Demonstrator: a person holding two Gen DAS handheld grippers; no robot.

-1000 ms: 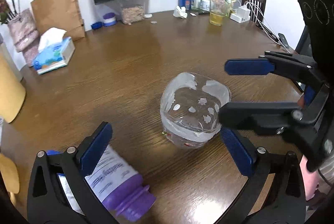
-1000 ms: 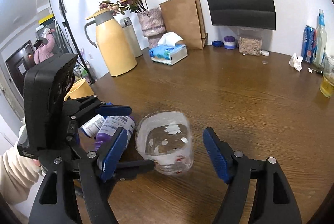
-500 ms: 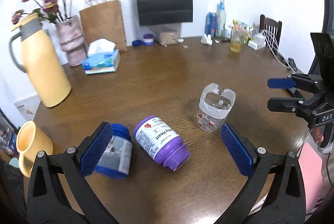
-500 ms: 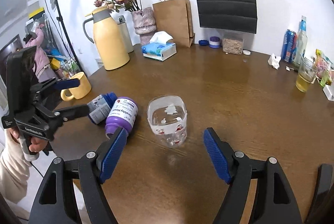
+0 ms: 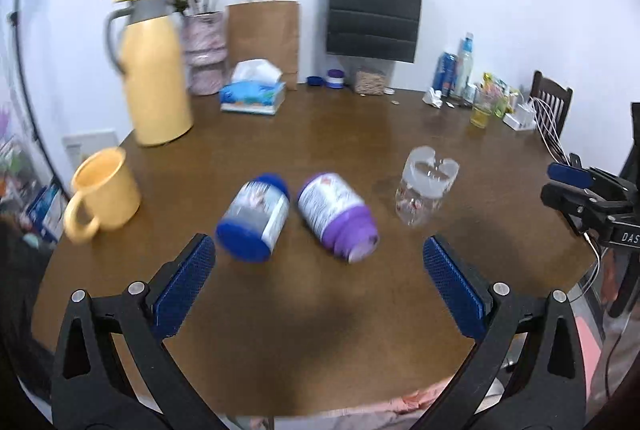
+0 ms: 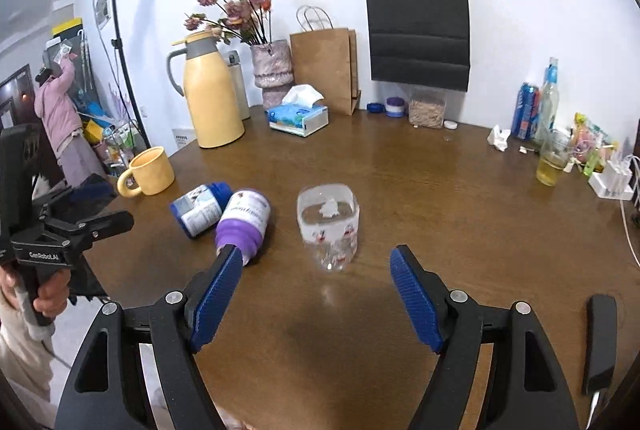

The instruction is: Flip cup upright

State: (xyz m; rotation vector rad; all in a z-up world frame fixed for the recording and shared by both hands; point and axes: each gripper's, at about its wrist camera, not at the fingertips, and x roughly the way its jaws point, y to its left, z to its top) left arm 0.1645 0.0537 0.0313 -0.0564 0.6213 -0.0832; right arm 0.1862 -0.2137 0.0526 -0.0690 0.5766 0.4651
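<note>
A clear plastic cup (image 6: pixel 328 226) with small red prints stands on the brown table, its wide end up; it also shows in the left wrist view (image 5: pixel 426 191). My right gripper (image 6: pixel 316 302) is open and empty, held back from the cup near the table's front edge. My left gripper (image 5: pixel 320 286) is open and empty, well back from the table's near edge, the cup ahead to its right. Each gripper shows in the other's view: the right one (image 5: pixel 576 185) and the left one (image 6: pixel 86 211).
A purple-capped bottle (image 6: pixel 244 222) and a blue-capped bottle (image 6: pixel 200 207) lie on their sides left of the cup. A yellow mug (image 6: pixel 150 175), a yellow jug (image 6: pixel 210 93), a tissue box (image 6: pixel 298 115), paper bags and drinks (image 6: pixel 550 159) stand around the table's far edge.
Both grippers have drawn back from the cup, which stays standing on the table. The left gripper has pulled back and swung left, bringing the mug and jug into view.
</note>
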